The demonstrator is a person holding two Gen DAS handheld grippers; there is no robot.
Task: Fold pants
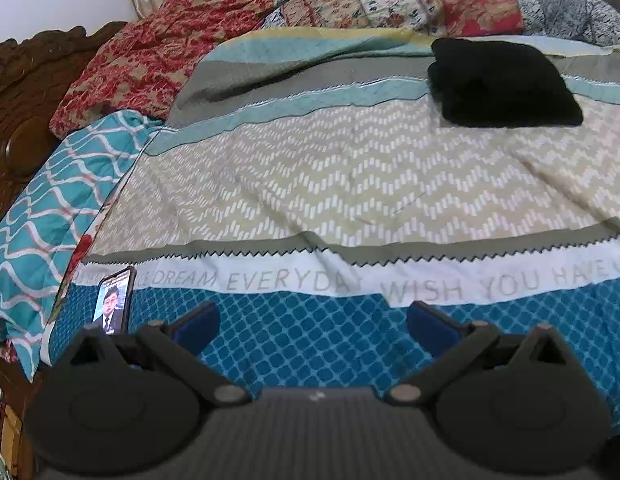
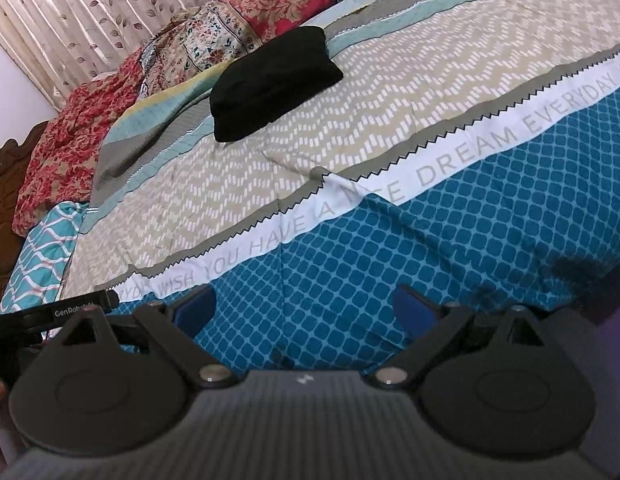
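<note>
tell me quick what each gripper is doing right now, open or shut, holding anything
Left gripper: open, holding nothing, above the bedspread.
Right gripper: open, holding nothing.

Left gripper [image 1: 313,322], right gripper [image 2: 303,312] — black ribbed bodies, round hubs, silver pivot screws, blue finger pads [image 1: 197,322].

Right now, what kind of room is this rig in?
Most likely a bedroom: a bed under a patterned bedspread, a carved wooden headboard, and a pleated curtain behind. Folded black pants lie on the bedspread.
</note>
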